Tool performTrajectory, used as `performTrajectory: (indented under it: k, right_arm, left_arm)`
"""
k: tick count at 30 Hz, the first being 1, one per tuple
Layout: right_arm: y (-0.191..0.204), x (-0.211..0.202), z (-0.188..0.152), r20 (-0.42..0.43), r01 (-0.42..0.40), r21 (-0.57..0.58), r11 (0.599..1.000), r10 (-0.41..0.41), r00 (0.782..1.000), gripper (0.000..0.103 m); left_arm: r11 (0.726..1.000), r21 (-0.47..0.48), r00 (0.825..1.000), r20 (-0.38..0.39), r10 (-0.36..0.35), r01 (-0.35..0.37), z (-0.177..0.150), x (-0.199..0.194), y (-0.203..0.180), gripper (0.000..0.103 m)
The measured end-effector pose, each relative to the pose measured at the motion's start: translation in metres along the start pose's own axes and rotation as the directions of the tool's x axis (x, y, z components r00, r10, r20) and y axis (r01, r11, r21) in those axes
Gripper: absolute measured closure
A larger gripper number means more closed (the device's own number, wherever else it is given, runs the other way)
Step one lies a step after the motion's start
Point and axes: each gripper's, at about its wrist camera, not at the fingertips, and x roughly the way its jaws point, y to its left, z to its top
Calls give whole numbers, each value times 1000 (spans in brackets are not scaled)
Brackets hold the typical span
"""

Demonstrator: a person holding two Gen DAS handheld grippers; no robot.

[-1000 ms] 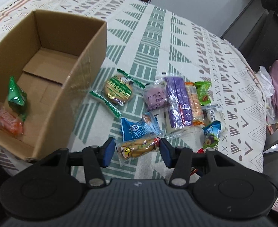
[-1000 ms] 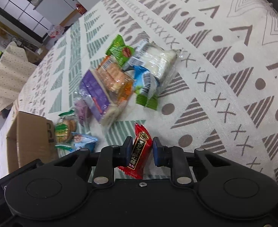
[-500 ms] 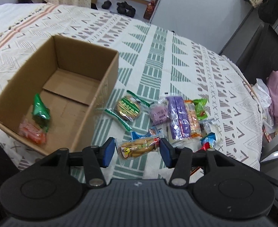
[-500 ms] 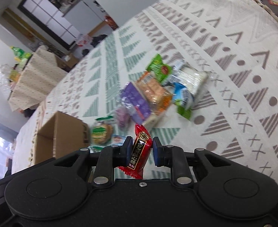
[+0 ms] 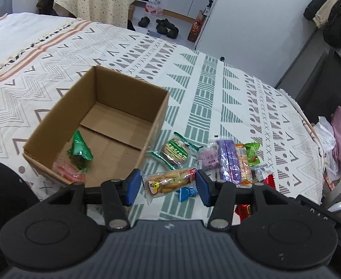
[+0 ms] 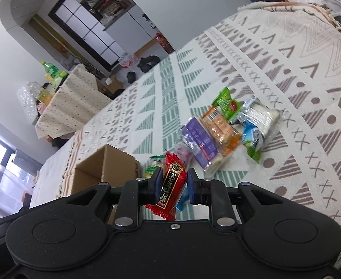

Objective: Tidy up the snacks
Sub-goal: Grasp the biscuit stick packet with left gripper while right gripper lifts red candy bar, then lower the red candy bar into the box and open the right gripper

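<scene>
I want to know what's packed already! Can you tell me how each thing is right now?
cardboard box: open, two snacks inside
green packet: in the box
orange packet: in the box
left gripper: shut on the biscuit packet, lifted
right gripper: shut on the red candy, lifted
round green cookie: on the cloth
purple packet: in the pile, unpacked

Left wrist view: looks steeply down over its tongs (image 5: pixel 168 183) at the cardboard box (image 5: pixel 96 125) and snack pile (image 5: pixel 228 160), close above the patterned cloth (image 5: pixel 205 88).
Right wrist view: tilted, shallower, over its tongs (image 6: pixel 173 183) toward the room.
Shared: box (image 6: pixel 105 165), snack pile (image 6: pixel 219 134), cloth (image 6: pixel 286 74).
</scene>
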Motion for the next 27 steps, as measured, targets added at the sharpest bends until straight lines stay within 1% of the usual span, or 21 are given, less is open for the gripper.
performTrajectory:
  k: [10,13,21,27]
  right_arm:
    - [25,-10,2,37,-51,-39,998,52,998,81]
    - [33,-11,3,26,-95,-18,995,96,995,81]
    - [62,-8,1,30,-112,-52,992,114,993,81]
    - [81,-1,-3,22,-116,-70,991,117,993,81]
  left_arm:
    - [999,-48,1000,19,-8,9,9,-14,22,53]
    - [998,-60,999,30,-12,14,14,-20,29,53]
    - [994,-108,999,48,-23,28,26,-27,51,53]
    - [989,-146,998,61,-15,23,35,-28,75,52]
